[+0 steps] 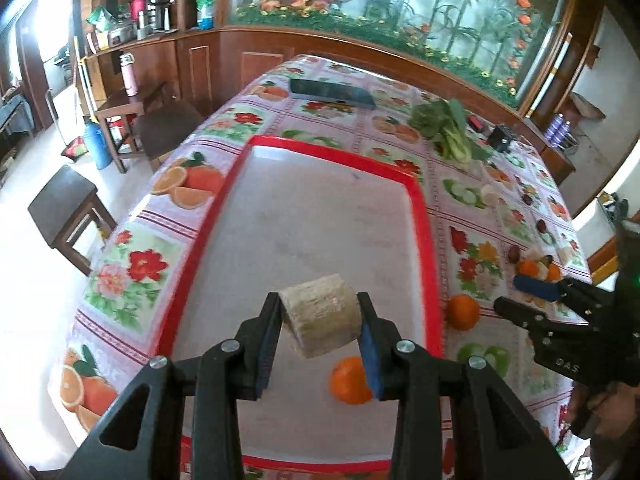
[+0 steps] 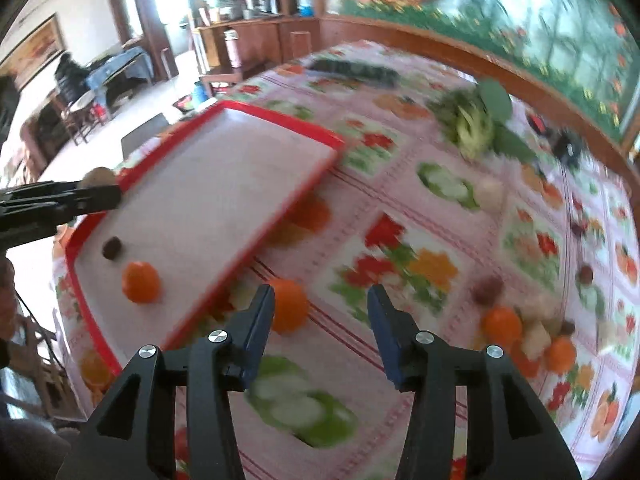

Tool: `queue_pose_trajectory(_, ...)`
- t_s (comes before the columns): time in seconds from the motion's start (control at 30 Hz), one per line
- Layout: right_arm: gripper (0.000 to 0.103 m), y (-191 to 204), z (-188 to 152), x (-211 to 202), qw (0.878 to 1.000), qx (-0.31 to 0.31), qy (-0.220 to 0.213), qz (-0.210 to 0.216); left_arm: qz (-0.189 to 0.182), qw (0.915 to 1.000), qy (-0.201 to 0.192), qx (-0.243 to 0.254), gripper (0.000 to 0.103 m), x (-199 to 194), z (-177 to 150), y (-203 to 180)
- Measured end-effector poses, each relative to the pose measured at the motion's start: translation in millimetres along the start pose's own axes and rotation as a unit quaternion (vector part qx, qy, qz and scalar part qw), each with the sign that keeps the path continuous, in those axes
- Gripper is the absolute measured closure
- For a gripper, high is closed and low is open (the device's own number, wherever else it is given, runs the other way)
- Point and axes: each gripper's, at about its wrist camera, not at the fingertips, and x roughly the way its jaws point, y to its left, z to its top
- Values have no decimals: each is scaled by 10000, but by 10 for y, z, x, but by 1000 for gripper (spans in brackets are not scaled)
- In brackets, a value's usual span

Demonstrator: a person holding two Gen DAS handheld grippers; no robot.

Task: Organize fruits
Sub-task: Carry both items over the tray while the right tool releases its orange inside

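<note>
Home dining rm: floral oilcloth table (image 1: 132,264), wood sideboard w/ flasks (image 1: 160,0), garden mural (image 1: 440,12).

Left gripper (image 1: 320,320) fingers clamped, right gripper (image 2: 320,332) fingers spread

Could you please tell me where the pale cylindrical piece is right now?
In the left wrist view, the pale cylindrical piece is clamped between the left tongs, above the red tray, near an orange.

A table (image 1: 472,184) in a fruit-print cloth carries a red-rimmed tray (image 1: 424,216). Beyond the tray lie leafy greens (image 1: 448,128) and a dark flat case (image 1: 332,94). An orange (image 1: 463,312) sits just beside the tray's right rim.
</note>
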Motion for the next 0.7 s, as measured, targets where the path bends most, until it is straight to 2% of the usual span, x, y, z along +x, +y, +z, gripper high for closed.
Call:
queue_pose_trajectory(0.03, 56, -48, -32, 37, 9998, 110, 78, 116, -41, 10000, 17, 21, 64, 11, -6, -38)
queue_pose_trajectory(0.13, 56, -43, -41, 107, 9997, 141, 158, 115, -121, 9998, 106, 109, 64, 38, -26, -142)
queue_pose_trajectory(0.17, 56, 26, -19, 138, 9994, 94, 169, 294, -136, 9997, 119, 143, 64, 37, -36, -183)
queue_pose_trajectory(0.37, 56, 360, 6, 314, 9964, -631, 160, 535, -214, 9993, 154, 256, 64, -6, -91, -338)
queue_pose_trajectory(0.47, 56, 389, 41, 356, 9957, -658, 86, 643, -210, 9993, 162, 257, 64, -29, -120, -347)
queue_pose_trajectory(0.7, 56, 520, 39, 487, 9892, -1122, 353, 872, -166, 9995, 210, 165, 64, -37, -168, -315)
